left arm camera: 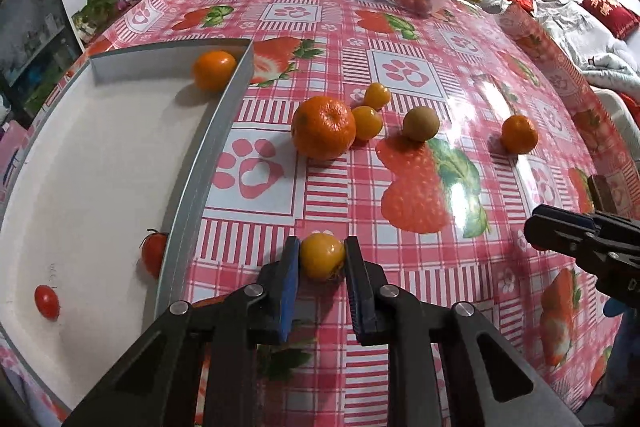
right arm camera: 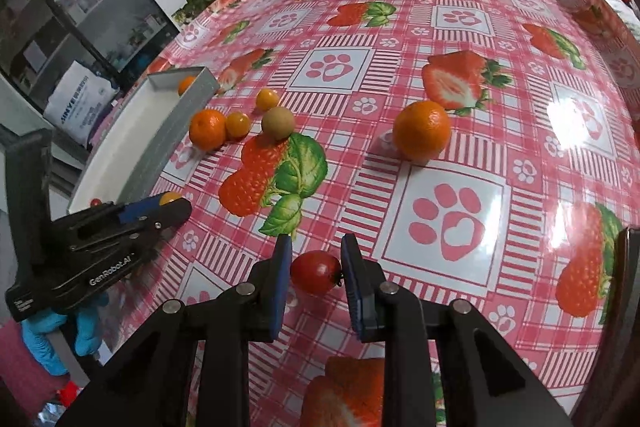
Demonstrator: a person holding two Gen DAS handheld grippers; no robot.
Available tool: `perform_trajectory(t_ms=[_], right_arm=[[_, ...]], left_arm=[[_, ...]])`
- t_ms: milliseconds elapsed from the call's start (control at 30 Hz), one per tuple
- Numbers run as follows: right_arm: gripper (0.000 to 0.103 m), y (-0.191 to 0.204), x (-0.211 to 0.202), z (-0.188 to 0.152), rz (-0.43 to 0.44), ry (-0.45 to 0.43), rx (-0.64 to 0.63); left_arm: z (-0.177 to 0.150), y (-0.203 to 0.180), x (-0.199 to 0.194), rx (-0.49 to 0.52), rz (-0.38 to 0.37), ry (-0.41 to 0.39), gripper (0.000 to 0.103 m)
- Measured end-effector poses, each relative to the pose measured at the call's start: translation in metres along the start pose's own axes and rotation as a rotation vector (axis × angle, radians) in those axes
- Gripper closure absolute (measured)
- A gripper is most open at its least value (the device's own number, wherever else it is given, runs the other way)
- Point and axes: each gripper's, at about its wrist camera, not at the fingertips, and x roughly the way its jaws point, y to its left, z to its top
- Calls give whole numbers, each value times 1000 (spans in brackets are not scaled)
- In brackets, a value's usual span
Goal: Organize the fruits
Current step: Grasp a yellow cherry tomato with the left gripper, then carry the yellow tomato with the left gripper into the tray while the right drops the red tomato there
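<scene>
The left gripper (left arm camera: 322,255) has its jaws clamped on a small yellow-orange fruit (left arm camera: 322,255) just beside the white tray (left arm camera: 100,155), which lies at the table's (left arm camera: 440,67) left edge. The right gripper (right arm camera: 316,273) has a cherry tomato (right arm camera: 315,271) between its jaws, the right one touching it and the left one just apart. A large mandarin (left arm camera: 323,127), two kumquats (left arm camera: 366,123), a kiwi (left arm camera: 421,123) and another mandarin (right arm camera: 421,131) sit mid-table.

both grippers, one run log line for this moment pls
left gripper: shut on small orange fruit, beside tray | right gripper: around cherry tomato, left pad gapped | tray: three fruits inside
</scene>
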Motion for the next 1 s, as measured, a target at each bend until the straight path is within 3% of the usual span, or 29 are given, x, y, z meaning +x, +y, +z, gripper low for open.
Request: perform_trajectory(t_ms=[167,233,267,467,633,867,933,967,1000], right_arm=[[70,-3,3,0,-5,7,5],[41,-6,0,-2,-16,3,7],[33,-7,-2,-3,-34,-5,3],[32,-21,-4,5,-60,-17,48],[32,-2,6,13,-75,-3,-29],[32,-20,-9,-6,-69,-23,-10],[32,-26,-16,-13,-71,-27,-3],[32,-28,-18,-16,-68,-28,-1],[32,-29,-20,-19,-63,-29,-3]], left_arm=[[2,-1,1,1,19,4,80],[1,-2,1,12,30,3,80],[1,-3,1,15,39,0,80],[1,-9,2,56,70,-16,79],[4,-9,5,41,67,-13,79],[2,-10,3,63,74,-13,79],[0,-12,2,87,82,-25,66],[-1,-13,2,93,85,-32,42],[-2,-13,0,93,94,-51,31]])
